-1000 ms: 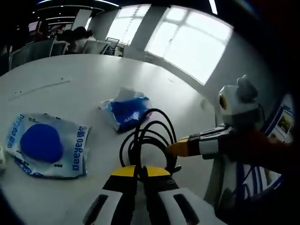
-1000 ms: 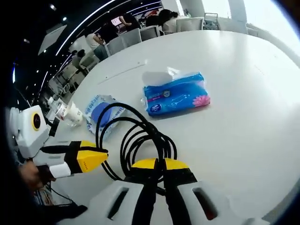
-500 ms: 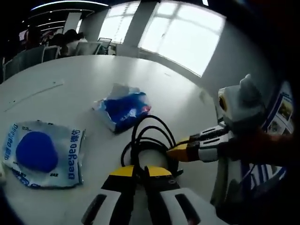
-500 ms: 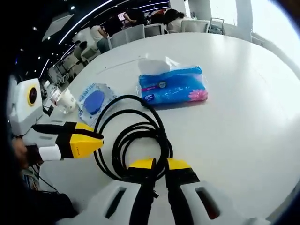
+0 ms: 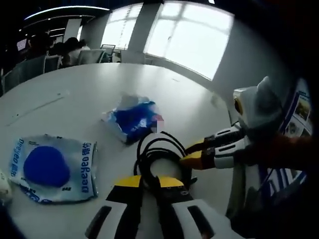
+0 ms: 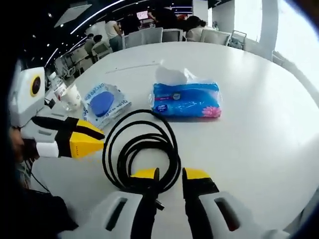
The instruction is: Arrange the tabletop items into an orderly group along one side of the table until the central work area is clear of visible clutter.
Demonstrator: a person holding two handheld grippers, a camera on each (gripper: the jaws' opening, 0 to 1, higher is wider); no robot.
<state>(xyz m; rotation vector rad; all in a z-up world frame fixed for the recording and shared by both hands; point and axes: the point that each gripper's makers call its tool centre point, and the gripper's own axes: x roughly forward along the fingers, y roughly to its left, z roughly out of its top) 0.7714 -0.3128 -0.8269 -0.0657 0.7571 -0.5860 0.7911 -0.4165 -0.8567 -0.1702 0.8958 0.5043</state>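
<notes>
My right hand-held gripper (image 6: pixel 168 175) has its jaws slightly apart beside the coiled black cable (image 6: pixel 141 152) near the counter (image 6: pixel 259 134) edge. My left hand-held gripper (image 5: pixel 147 181) looks nearly closed at the coil. Beyond lie a blue tissue pack (image 6: pixel 186 98), a wipes packet (image 6: pixel 103 105) and a cup (image 6: pixel 70 99)

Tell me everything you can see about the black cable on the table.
The black cable is a smooth, rubbery-looking cord wound into several loose loops, lying flat on the white table. It sits just ahead of the right claw, whose yellow-tipped jaws stand slightly apart at its near edge. The left claw points at its side. A blue tissue pack lies beyond it, apart.
</notes>
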